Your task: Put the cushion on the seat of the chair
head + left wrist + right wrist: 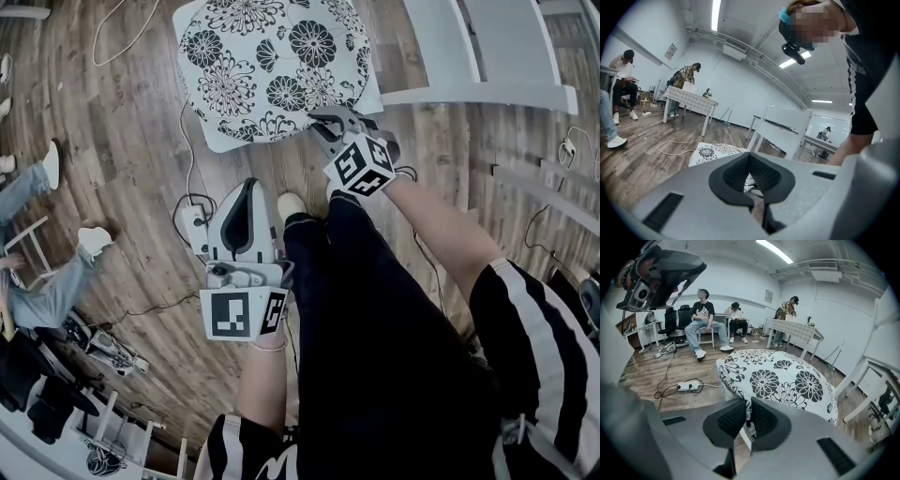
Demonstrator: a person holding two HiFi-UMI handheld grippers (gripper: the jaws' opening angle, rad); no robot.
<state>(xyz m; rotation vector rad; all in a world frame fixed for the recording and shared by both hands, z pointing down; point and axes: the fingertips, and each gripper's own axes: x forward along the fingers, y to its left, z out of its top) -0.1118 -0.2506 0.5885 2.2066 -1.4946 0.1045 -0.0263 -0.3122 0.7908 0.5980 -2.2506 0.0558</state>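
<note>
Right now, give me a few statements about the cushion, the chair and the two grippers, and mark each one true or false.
1. The floral cushion already sits on the chair's seat. False: it is down on the wooden floor, beside the white chair.
2. The right gripper is shut on the cushion's edge. True.
3. The left gripper also holds the cushion. False: its jaws are together with nothing between them, and it is apart from the cushion.
4. A white power strip lies on the floor near the cushion. True.
</note>
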